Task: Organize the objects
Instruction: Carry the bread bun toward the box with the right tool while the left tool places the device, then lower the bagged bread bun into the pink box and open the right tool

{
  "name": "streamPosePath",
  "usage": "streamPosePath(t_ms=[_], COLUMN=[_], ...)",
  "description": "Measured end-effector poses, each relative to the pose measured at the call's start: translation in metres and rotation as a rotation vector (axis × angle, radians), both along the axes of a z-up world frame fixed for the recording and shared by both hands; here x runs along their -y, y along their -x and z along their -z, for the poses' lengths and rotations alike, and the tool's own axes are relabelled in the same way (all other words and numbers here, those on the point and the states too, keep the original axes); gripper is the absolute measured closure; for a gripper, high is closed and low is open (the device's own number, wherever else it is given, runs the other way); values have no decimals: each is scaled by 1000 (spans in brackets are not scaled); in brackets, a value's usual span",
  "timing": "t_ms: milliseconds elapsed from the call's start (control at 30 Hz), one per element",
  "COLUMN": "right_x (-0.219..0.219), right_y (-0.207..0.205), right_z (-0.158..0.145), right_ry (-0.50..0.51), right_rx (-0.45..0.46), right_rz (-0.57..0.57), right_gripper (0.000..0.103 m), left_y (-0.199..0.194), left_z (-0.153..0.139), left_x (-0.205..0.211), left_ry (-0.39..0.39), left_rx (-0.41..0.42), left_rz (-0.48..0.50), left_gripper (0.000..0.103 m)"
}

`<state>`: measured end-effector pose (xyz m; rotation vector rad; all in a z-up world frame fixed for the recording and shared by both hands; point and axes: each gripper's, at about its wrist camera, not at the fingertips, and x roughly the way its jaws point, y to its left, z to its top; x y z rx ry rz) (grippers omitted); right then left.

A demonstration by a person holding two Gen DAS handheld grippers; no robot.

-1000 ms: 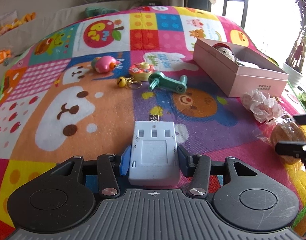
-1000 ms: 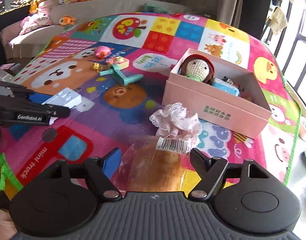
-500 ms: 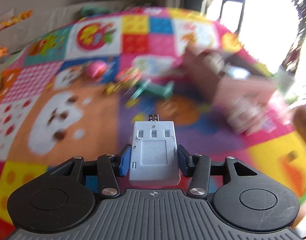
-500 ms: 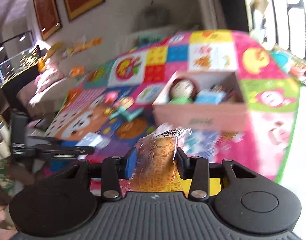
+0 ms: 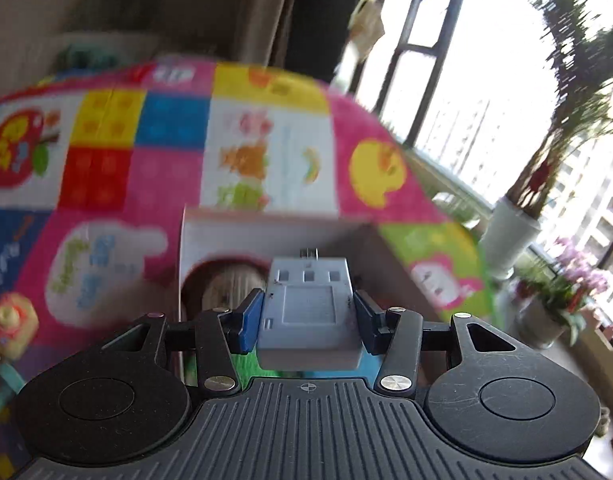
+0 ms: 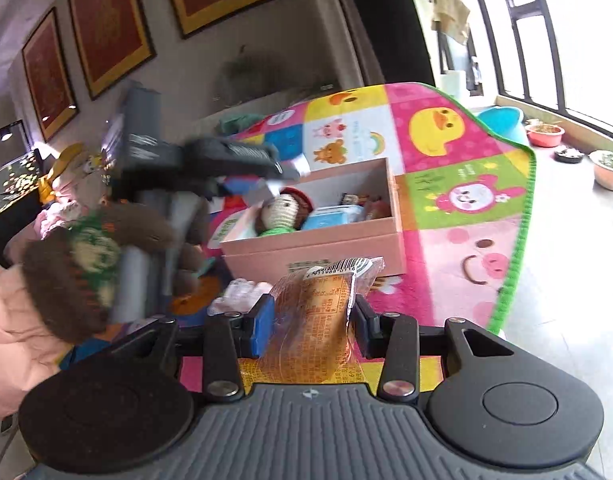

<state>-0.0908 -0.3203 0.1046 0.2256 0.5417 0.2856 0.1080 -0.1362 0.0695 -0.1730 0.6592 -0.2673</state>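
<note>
While the left gripper (image 5: 308, 314) stays clamped on the grey adapter (image 5: 309, 312) above the pink box (image 6: 318, 240), lower it toward twelve o'clock beside the doll (image 6: 284, 210) before releasing, the right gripper (image 6: 312, 326) holding its wrapped snack (image 6: 318, 320) back.

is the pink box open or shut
Open: no lid on the pink box, and the crochet doll and a blue packet show inside.

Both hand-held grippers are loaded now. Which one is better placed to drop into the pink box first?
Probably left. The left hand-held gripper, shut on the grey adapter, is already over the pink box. The right hand-held gripper, holding the wrapped snack, sits short of the front wall.
</note>
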Motion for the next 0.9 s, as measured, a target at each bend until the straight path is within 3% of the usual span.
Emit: streamPosePath(t_ms=[67, 133, 300, 400, 533, 700, 800, 867, 900], right_x=[7, 12, 13, 10, -4, -50, -86, -104, -110], right_y=[0, -3, -19, -26, -59, -146, -197, -225, -238], right_z=[2, 7, 13, 0, -39, -77, -72, -64, -60], right_ry=[-2, -7, 3, 49, 199, 461, 612, 637, 639], right_rx=[2, -10, -37, 3, 138, 259, 281, 226, 189], right_rz=[11, 18, 27, 24, -7, -115, -219, -298, -306], right_gripper=[62, 62, 62, 62, 62, 62, 62, 60, 49], left_y=[4, 22, 56, 81, 107, 130, 138, 140, 140], left_z=[15, 17, 0, -10, 3, 13, 10, 9, 9], left_x=[2, 6, -26, -59, -110, -166, -193, -209, -217], left_ry=[-18, -99, -11, 32, 70, 136, 161, 165, 172], left_rx=[-67, -34, 22, 57, 26, 5, 35, 47, 49], left_rz=[14, 48, 68, 68, 45, -24, -62, -92, -108], left_gripper=[49, 50, 51, 51, 51, 51, 51, 51, 51])
